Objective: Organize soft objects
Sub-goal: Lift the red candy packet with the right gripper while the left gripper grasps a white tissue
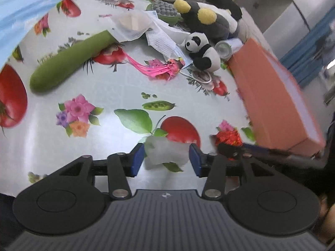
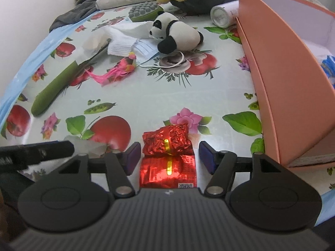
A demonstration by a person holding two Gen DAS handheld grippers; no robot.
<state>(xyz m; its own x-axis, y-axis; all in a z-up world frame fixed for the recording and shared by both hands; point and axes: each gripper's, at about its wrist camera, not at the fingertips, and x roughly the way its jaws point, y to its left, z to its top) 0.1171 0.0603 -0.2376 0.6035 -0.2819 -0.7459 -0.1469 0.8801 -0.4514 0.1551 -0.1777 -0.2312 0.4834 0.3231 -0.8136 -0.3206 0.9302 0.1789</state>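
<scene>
Two grippers work side by side over the fruit-print tablecloth (image 1: 117, 87), each lined up on a small soft thing. Our left gripper (image 1: 166, 159) stands released around a crumpled white translucent wrapper (image 1: 165, 153); the blue pads flank it, and on either side they look just clear of it or barely touching. Our right gripper (image 2: 169, 156) is likewise spread, with a red foil packet (image 2: 168, 152) lying between its fingers and a visible gap on both sides. Neither piece is gripped.

We judge the step in hand to be the reach for pickup, with the orange box (image 2: 278, 83) just beside the right gripper as the likely destination. Next we need to close each pair of fingers squarely on its piece, lightly, since both will crumple, then lift and carry toward the box.

Farther back the panda plush (image 2: 175, 34), the green cucumber toy (image 1: 69, 62) and a pink tassel (image 1: 155, 69) lie untouched.
</scene>
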